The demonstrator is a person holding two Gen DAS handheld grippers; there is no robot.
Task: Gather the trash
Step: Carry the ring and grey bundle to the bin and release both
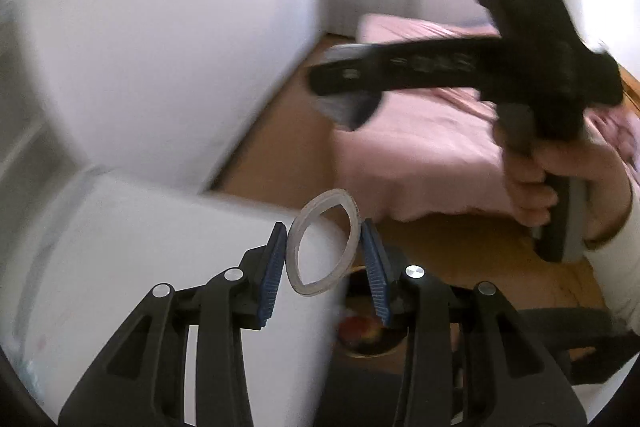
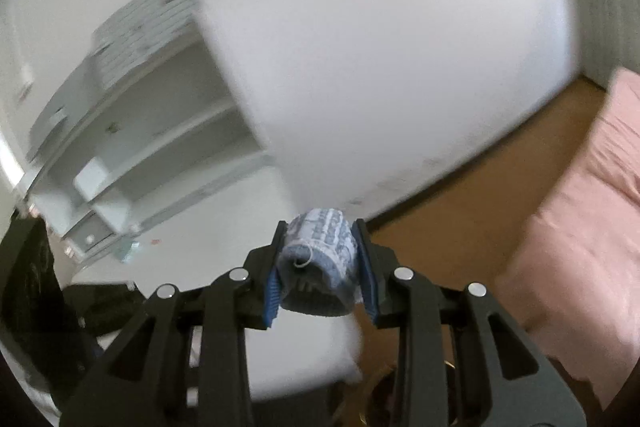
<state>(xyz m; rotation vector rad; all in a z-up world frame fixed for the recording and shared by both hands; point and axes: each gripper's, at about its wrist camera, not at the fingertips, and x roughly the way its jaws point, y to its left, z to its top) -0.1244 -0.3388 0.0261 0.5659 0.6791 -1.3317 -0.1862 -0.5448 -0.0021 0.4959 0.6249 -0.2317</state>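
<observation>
Both claws are full, and the trash bin sits low down under them.

The left gripper squeezes a thin, see-through plastic ring between its blue pads; the ring is bent into an eye shape, with its long way running up and away from the claw. The right gripper is clamped on a small crumpled roll of blue-and-white paper, which lies across the pads from side to side. A dark round bin with bits of red and yellow trash inside shows just under the left claw, beside the white desk. It looks nearer to the left claw. In the right wrist view only a dark edge peeks out below the claw. The pink bed is off to the side. Both pictures are blurry.
</observation>
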